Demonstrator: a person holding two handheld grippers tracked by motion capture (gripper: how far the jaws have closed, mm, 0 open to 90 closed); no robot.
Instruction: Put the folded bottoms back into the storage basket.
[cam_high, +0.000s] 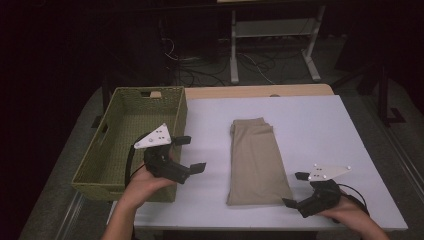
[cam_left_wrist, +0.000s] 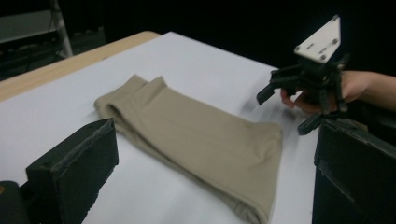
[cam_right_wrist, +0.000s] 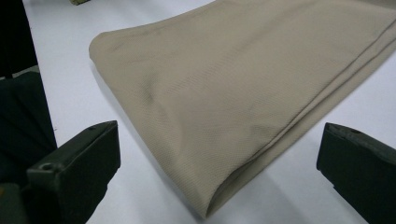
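A folded tan garment (cam_high: 257, 160) lies lengthwise on the white table (cam_high: 315, 125), its folded end toward the front edge. My left gripper (cam_high: 192, 154) hovers to the left of it, beside the basket, jaws open and empty, pointing right at the cloth. In the left gripper view the garment (cam_left_wrist: 187, 135) lies ahead of the left gripper (cam_left_wrist: 215, 154). My right gripper (cam_high: 295, 189) rests near the front edge, just right of the garment's near corner, open with nothing held. In the right gripper view the garment's folded corner (cam_right_wrist: 233, 79) lies just ahead of the right gripper (cam_right_wrist: 219, 154), untouched.
A green wicker basket (cam_high: 179, 117) stands at the table's left, apparently empty. A wooden strip (cam_high: 250, 91) runs along the far edge. Beyond it are a white metal stand (cam_high: 235, 50) and cables on the floor. The right gripper (cam_left_wrist: 285, 111) shows across the cloth in the left gripper view.
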